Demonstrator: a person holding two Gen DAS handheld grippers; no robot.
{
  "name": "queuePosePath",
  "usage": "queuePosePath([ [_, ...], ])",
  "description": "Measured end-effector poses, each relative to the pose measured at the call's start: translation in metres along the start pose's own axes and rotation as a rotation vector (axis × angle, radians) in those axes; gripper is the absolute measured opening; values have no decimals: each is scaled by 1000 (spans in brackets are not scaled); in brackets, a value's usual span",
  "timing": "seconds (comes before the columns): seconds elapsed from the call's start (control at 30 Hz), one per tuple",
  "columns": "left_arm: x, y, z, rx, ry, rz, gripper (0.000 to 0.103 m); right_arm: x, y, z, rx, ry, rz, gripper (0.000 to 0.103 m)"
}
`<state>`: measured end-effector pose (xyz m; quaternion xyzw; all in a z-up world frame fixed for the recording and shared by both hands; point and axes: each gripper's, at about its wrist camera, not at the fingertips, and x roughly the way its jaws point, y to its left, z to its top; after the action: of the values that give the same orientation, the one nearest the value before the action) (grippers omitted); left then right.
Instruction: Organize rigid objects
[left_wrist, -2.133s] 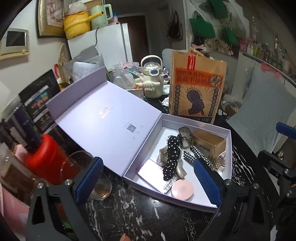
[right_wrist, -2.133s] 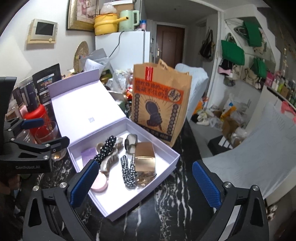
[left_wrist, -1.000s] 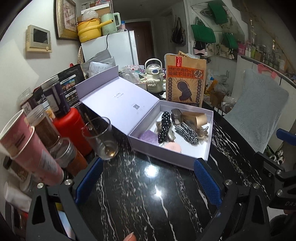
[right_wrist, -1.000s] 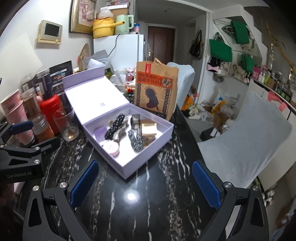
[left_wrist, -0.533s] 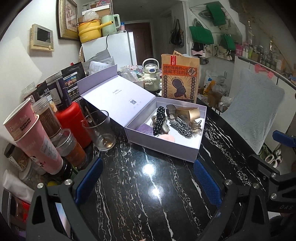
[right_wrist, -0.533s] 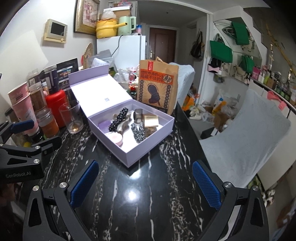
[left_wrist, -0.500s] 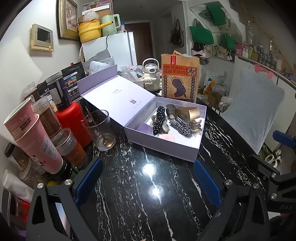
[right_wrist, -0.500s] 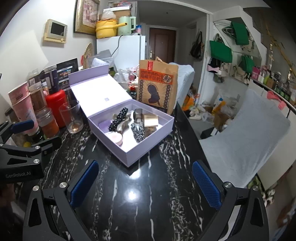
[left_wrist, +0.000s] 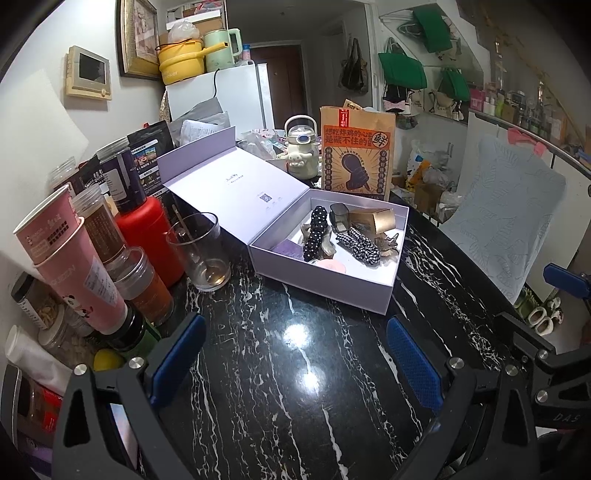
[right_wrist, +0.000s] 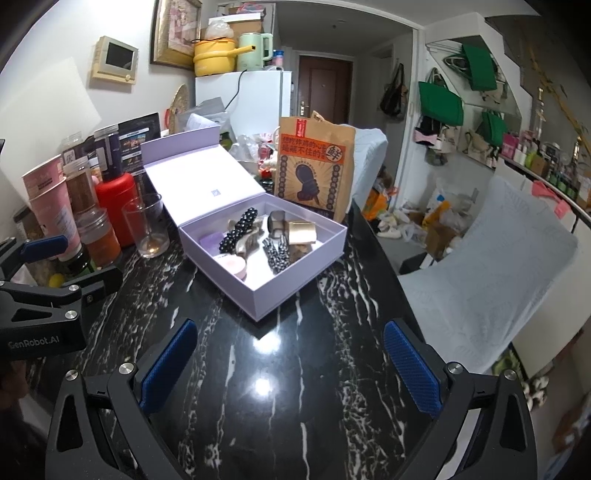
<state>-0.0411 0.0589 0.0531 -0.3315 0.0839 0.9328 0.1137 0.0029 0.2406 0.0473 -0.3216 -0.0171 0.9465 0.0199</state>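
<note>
A lilac gift box (left_wrist: 321, 291) (right_wrist: 295, 277) stands on the black marble table with its lid folded back to the left. Inside lie a black dotted hair clip (left_wrist: 316, 232) (right_wrist: 238, 229), a checked hair clip (left_wrist: 362, 245) (right_wrist: 275, 253), a small gold box (left_wrist: 373, 218) (right_wrist: 303, 232), a pink round compact (left_wrist: 330, 265) (right_wrist: 232, 266) and a purple card (left_wrist: 286, 246). My left gripper (left_wrist: 295, 362) is open over bare table, well short of the box. My right gripper (right_wrist: 288, 369) is also open, empty, and near the table's front.
A drinking glass (left_wrist: 199, 251), a red bottle (left_wrist: 147, 236), pink paper cups (left_wrist: 74, 258) and jars crowd the table's left side. A brown paper bag (left_wrist: 356, 155) and a cream kettle (left_wrist: 301, 155) stand behind the box. A grey-covered chair (right_wrist: 491, 273) is on the right.
Both grippers have drawn back from the box toward the table's near edge, so the box looks smaller and farther. Nothing in the box has moved.
</note>
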Motion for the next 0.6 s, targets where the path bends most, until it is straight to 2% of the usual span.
queuePosePath([
  [0.6,-7,-6,-9,2,9,-11,100,-12,-4,-12,8,-8,2,103],
])
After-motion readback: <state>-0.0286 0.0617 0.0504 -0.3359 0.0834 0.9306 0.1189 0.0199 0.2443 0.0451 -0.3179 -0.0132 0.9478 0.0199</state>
